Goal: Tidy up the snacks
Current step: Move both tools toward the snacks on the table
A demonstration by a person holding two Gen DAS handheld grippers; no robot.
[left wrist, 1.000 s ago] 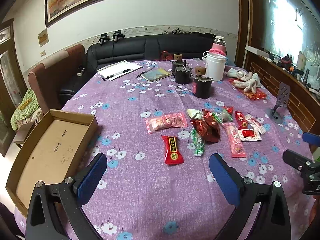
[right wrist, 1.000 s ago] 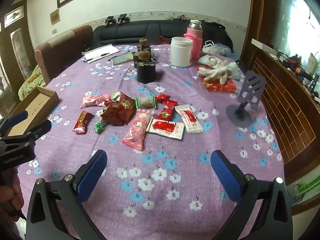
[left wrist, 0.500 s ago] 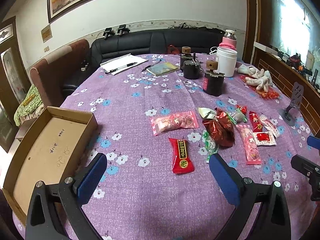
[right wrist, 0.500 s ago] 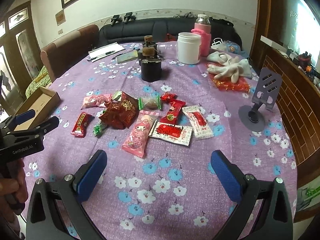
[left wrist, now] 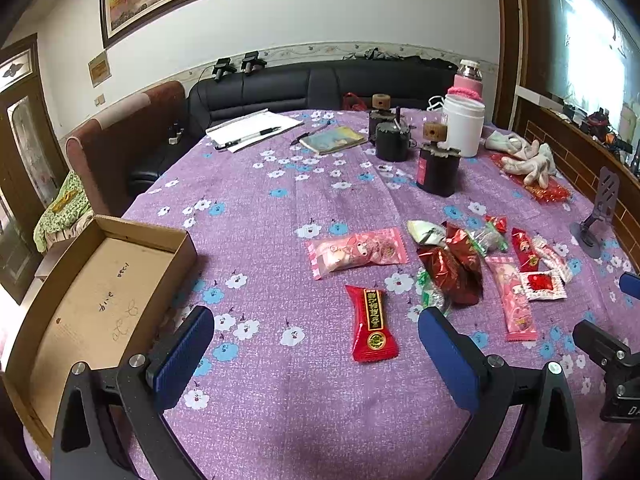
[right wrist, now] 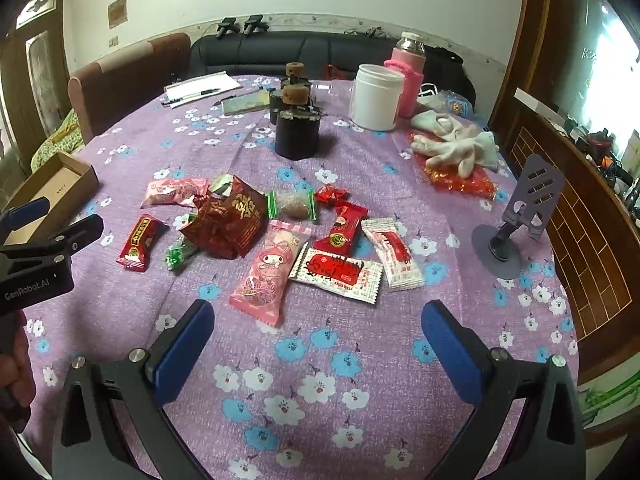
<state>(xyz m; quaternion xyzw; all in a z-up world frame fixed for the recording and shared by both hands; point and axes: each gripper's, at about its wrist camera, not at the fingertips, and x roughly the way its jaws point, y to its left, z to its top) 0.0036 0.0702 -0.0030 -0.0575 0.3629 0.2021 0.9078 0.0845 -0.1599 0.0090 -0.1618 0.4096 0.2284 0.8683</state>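
Observation:
Several snack packets lie in a loose pile on the purple flowered tablecloth point(left wrist: 280, 408). A red bar packet point(left wrist: 372, 322) lies just ahead of my open, empty left gripper point(left wrist: 316, 344); it also shows in the right wrist view point(right wrist: 140, 242). A pink packet point(left wrist: 356, 251) lies beyond it. My right gripper point(right wrist: 316, 338) is open and empty, just short of a pink cartoon packet point(right wrist: 270, 276) and a white-and-red packet point(right wrist: 336, 274). A dark red foil bag point(right wrist: 230, 222) sits mid-pile. An open cardboard box point(left wrist: 86, 308) stands left of the left gripper.
Dark jars point(right wrist: 298, 134), a white tub point(right wrist: 376, 96), a pink flask point(right wrist: 408, 70), white gloves point(right wrist: 456, 148) and a grey phone stand point(right wrist: 516, 216) stand beyond and right of the snacks. Papers and a pen point(left wrist: 250, 130) lie far back. The table edge runs close on the right.
Both grippers have moved closer to the snack pile, which looms larger in both views. Both stay open and empty; no packet has moved.

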